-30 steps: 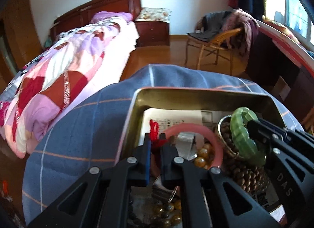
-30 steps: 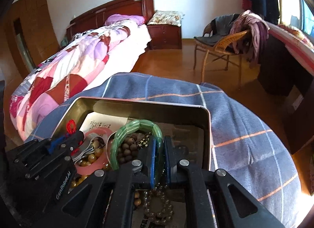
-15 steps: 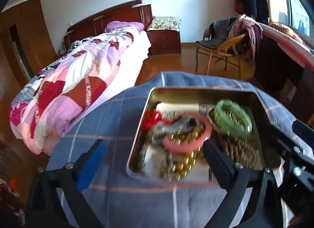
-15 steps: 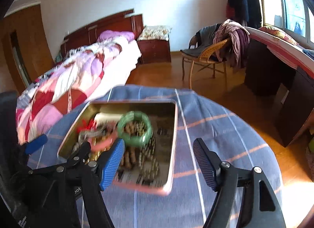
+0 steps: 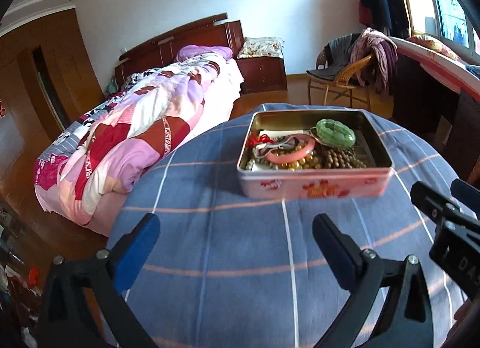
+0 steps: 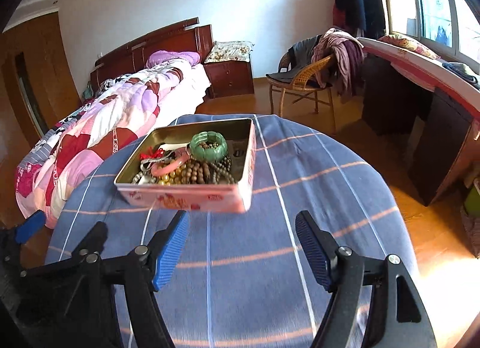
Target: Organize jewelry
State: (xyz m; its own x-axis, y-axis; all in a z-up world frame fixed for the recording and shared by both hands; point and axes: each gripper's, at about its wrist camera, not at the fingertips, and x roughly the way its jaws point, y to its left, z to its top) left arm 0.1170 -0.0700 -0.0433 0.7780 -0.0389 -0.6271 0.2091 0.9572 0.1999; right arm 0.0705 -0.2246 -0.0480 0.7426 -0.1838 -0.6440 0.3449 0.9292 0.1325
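Note:
A pink tin (image 5: 315, 187) (image 6: 180, 198) stands open on the round table's blue checked cloth (image 5: 240, 273). In it lie a green bracelet (image 5: 336, 136) (image 6: 208, 145), a pink bangle (image 5: 291, 154) (image 6: 163, 169), brown bead strings (image 5: 339, 159) and a red cord (image 5: 261, 139). My left gripper (image 5: 235, 223) hovers over the cloth in front of the tin, its jaws opening wide with nothing between them. My right gripper (image 6: 242, 216) stands open just before the tin's near wall, also holding nothing.
A bed with a pink patchwork quilt (image 5: 135, 126) runs along the table's left side. A wicker chair (image 6: 303, 84) draped with clothes and a dark desk (image 6: 420, 102) stand at the back right. Bare wooden floor (image 6: 420, 222) lies right of the table.
Both grippers let go of the bangle and the green bracelet inside the tin, opened, and pulled back toward the table's near side. The jewelry stays in the tin.

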